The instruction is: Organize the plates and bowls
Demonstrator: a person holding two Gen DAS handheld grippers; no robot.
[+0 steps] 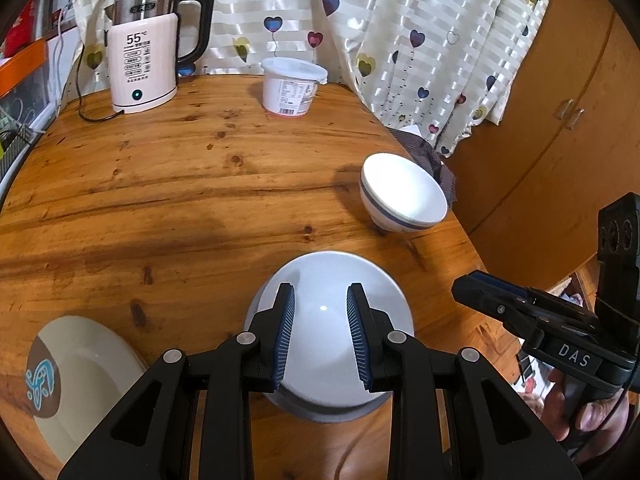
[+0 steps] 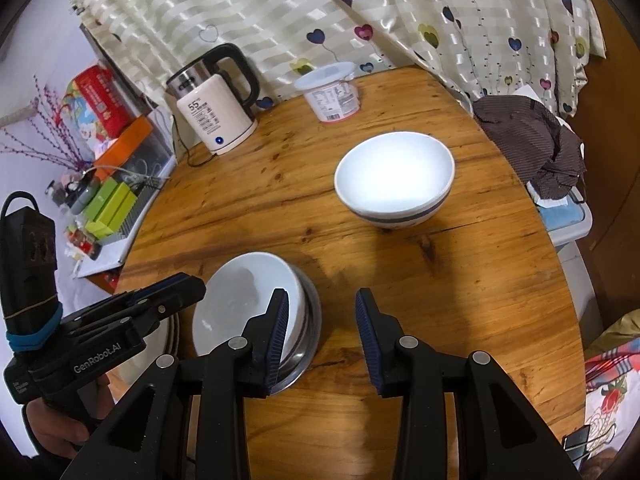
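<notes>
A plain white bowl sits nested in a steel bowl on the round wooden table. My left gripper hovers over this bowl, open, with nothing pinched. My right gripper is open just right of the stack, bare table between its fingers. A white bowl with a blue stripe stands farther off near the right edge. A cream plate with a brown and blue motif lies left of the stack.
An electric kettle with its cord and a lidded white tub stand at the table's far side by the curtain. A brown cloth lies off the right edge. Boxes crowd a shelf on the left.
</notes>
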